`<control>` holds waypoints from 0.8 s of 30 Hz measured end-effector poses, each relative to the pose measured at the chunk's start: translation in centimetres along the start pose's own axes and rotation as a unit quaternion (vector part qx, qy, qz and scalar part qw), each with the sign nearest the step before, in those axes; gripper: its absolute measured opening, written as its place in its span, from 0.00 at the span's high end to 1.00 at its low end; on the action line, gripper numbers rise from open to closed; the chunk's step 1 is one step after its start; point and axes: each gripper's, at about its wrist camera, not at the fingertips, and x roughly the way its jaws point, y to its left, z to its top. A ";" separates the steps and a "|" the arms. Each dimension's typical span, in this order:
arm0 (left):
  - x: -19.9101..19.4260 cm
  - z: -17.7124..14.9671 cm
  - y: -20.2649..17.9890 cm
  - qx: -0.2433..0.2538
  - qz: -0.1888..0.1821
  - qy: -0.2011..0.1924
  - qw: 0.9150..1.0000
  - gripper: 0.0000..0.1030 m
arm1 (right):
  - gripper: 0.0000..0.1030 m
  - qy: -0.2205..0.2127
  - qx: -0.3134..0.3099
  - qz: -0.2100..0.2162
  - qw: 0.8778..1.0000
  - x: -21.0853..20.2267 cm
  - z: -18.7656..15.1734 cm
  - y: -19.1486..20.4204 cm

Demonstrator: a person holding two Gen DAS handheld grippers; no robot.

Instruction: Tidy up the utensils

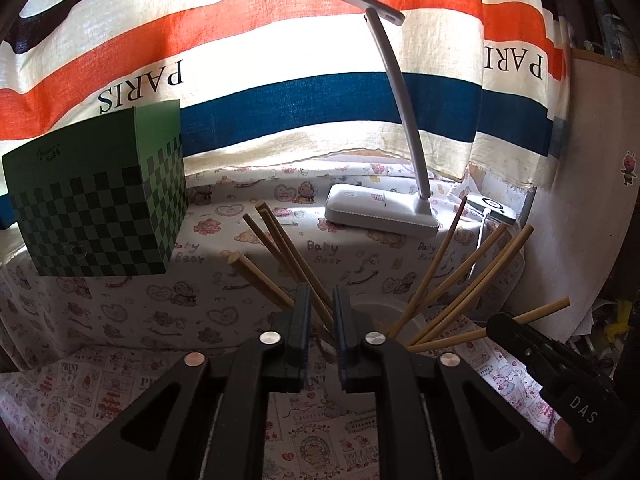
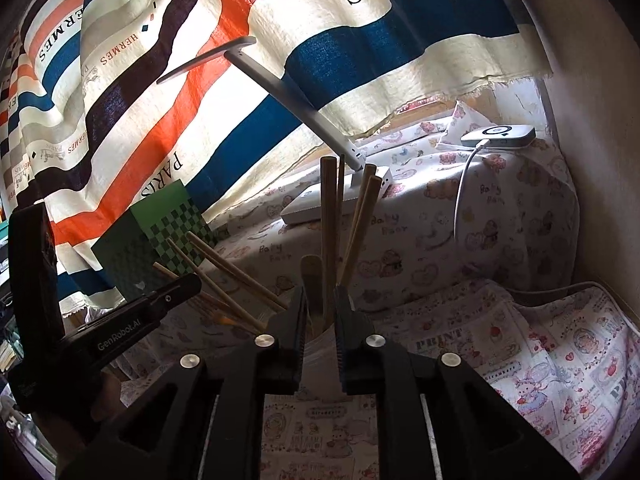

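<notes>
Chopsticks mostly stand fanned out in a clear cup on the patterned counter, so the gathering looks largely done. Left gripper fingers sit slightly apart around a few sticks, seemingly not clamping; right gripper fingers likewise narrowly open around its upright bunch. Left to do: release fully, pull clear.

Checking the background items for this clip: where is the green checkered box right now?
The green checkered box stands at the left of the left wrist view on the printed cloth, before the striped curtain, left of the white desk lamp.
</notes>
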 end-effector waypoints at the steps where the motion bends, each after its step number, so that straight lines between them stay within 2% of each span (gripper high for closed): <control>1: -0.2 0.0 0.0 0.003 0.002 -0.004 1.000 0.82 | 0.71 0.002 0.000 -0.001 1.000 0.0 0.0 0.0; 3: -0.5 0.1 0.3 0.004 0.007 -0.008 1.000 0.82 | 0.50 0.005 0.000 -0.008 1.000 0.1 -0.1 0.1; 7: -1.6 0.0 1.4 -0.007 0.009 -0.021 1.000 0.70 | 0.47 0.023 0.000 -0.003 1.000 0.1 -0.3 0.3; 10: -2.9 -0.3 2.3 -0.001 0.034 -0.039 0.999 0.57 | 0.44 0.036 -0.012 0.002 0.999 0.1 -0.5 1.0; 12: -3.8 -0.8 3.1 0.001 0.043 -0.045 0.998 0.55 | 0.41 0.039 -0.025 0.000 0.999 0.1 -0.8 1.8; 15: -5.3 -1.9 4.5 -0.002 0.058 -0.056 0.997 0.48 | 0.36 0.049 -0.052 0.013 0.997 0.2 -1.3 3.0; 19: -7.5 -4.4 6.6 -0.011 0.087 -0.078 0.993 0.31 | 0.36 0.054 -0.079 0.014 0.995 0.3 -2.0 4.3; 24: -9.0 -6.4 8.9 -0.039 0.099 -0.068 0.992 0.21 | 0.35 0.058 -0.099 0.010 0.993 0.8 -3.1 5.5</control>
